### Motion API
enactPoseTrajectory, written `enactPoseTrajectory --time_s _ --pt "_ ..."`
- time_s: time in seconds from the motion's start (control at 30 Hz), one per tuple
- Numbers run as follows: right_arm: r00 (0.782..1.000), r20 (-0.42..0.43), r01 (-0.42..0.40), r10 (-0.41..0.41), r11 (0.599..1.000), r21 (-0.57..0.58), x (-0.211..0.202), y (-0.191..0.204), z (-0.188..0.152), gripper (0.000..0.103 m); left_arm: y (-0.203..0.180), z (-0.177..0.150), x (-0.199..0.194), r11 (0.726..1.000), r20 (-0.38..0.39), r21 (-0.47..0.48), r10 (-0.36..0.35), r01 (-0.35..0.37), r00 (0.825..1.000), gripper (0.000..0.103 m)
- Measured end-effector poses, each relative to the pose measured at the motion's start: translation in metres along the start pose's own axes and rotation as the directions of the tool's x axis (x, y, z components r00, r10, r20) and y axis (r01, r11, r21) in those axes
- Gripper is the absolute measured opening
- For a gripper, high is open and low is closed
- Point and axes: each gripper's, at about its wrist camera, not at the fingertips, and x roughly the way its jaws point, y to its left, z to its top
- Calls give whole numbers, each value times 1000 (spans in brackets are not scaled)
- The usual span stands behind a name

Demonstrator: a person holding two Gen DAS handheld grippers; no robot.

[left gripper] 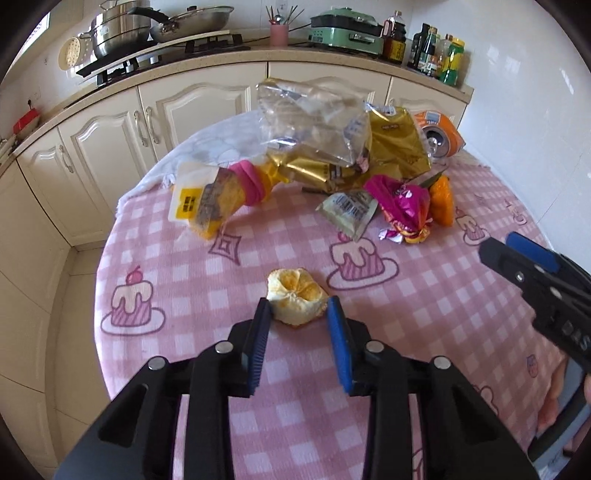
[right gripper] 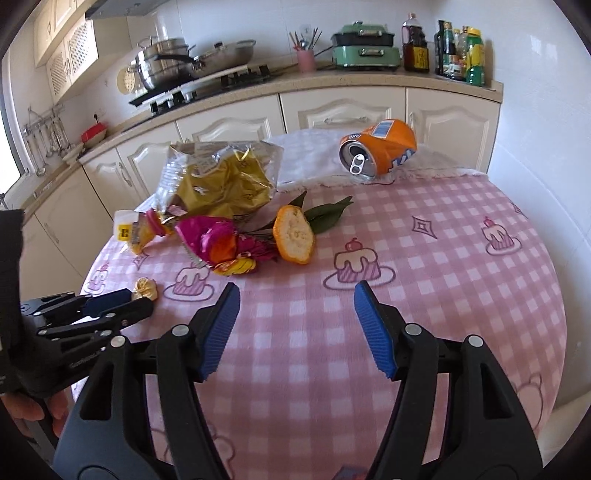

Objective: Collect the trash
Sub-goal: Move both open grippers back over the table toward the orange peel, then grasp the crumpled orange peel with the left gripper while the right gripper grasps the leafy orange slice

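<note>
A small curled orange peel [left gripper: 295, 299] lies on the pink checked tablecloth [left gripper: 184, 258]. My left gripper [left gripper: 299, 306] has a blue pad touching each side of it. In the right wrist view the same peel [right gripper: 146, 289] shows at the tip of the left gripper [right gripper: 142, 301]. My right gripper [right gripper: 295, 291] is open above bare cloth with nothing between its fingers; it also appears at the right edge as the right gripper [left gripper: 498, 245]. Further back lie a crushed orange can [right gripper: 380, 147], a gold and clear bag [right gripper: 221, 177], pink wrappers [right gripper: 218, 240] and a half orange rind [right gripper: 295, 234] with leaves.
The round table drops away at its left and near edges. A yellow snack packet [left gripper: 207, 199] lies at the back left of the pile. Behind stand cream cabinets [left gripper: 110, 140] and a counter with pots [left gripper: 118, 33], a green cooker [left gripper: 347, 29] and bottles [left gripper: 439, 55].
</note>
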Motion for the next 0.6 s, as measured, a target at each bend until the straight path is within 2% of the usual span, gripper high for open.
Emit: enactPoseTrajectory --time_s 0.13,0.23,0.33,0.37,0.43,0.5,0.53,0.6 --pt "1000 11 -11 11 1000 16 13 -4 18 64 6 4 -2 999 11 -41 -33 33 999 30" --pt "998 -10 -66 67 996 64 27 -10 28 64 11 4 -7 998 23 -54 -43 44 999 30" --pt "996 -50 -75 79 994 85 45 -12 35 63 16 4 -15 997 42 -62 -51 54 998 30" --pt "993 -75 -81 88 992 95 52 -13 35 59 17 5 -18 996 46 -63 -53 56 998 30" --pt "987 -107 -105 117 988 110 61 -15 34 27 19 5 -23 996 58 -64 -54 58 997 30" --pt "986 -101 -120 133 985 120 60 -16 30 25 22 4 -28 995 65 -72 -59 64 996 30" --pt "987 -92 -120 131 986 118 56 -16 30 20 23 4 -31 995 70 -74 -63 68 996 30" --pt "995 -55 -72 78 993 98 43 -14 28 19 27 2 -36 994 81 -80 -66 73 995 30"
